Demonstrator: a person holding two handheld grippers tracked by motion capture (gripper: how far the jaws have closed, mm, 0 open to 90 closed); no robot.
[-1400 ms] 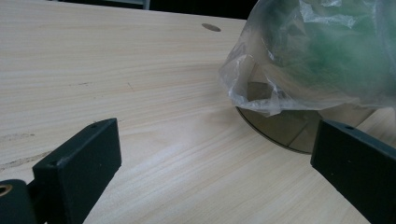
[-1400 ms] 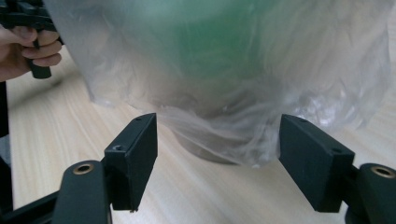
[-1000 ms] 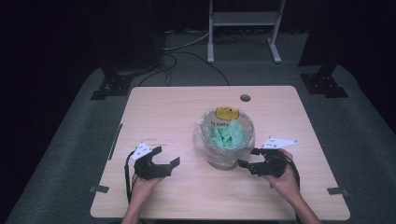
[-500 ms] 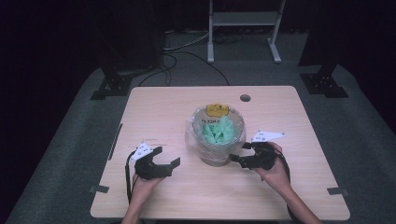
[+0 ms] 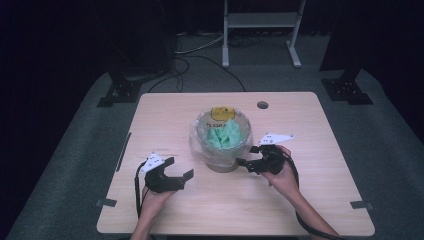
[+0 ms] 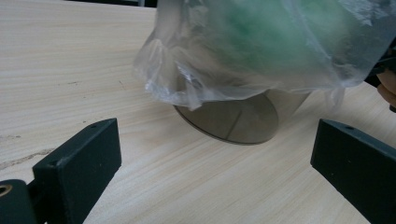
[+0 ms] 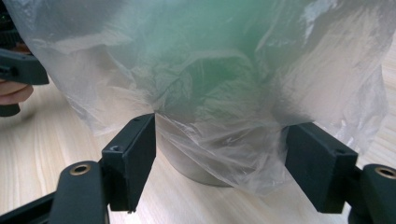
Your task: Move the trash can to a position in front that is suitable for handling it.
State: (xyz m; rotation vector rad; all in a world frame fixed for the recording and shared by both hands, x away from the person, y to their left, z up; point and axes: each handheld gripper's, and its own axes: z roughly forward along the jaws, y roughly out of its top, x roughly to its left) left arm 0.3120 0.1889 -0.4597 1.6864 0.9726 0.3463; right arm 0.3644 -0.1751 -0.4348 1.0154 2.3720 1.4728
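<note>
Reaching right hand-held gripper [image 5: 248, 164] to clear bag [image 5: 220, 140] lining small bin [image 6: 238, 119] at desk [image 5: 310, 200] centre; jaws apart, straddling hanging plastic, probably to pinch it. Left hand-held gripper [image 5: 181, 171] apart, near bin, not touching.

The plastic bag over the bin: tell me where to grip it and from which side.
Grip the plastic bag at its loose overhang hanging down the bin wall, coming in low from the bin's right side, where the right gripper already stands open beside it. That crumpled skirt hangs free of the wall, so jaws can likely pinch film there.
</note>
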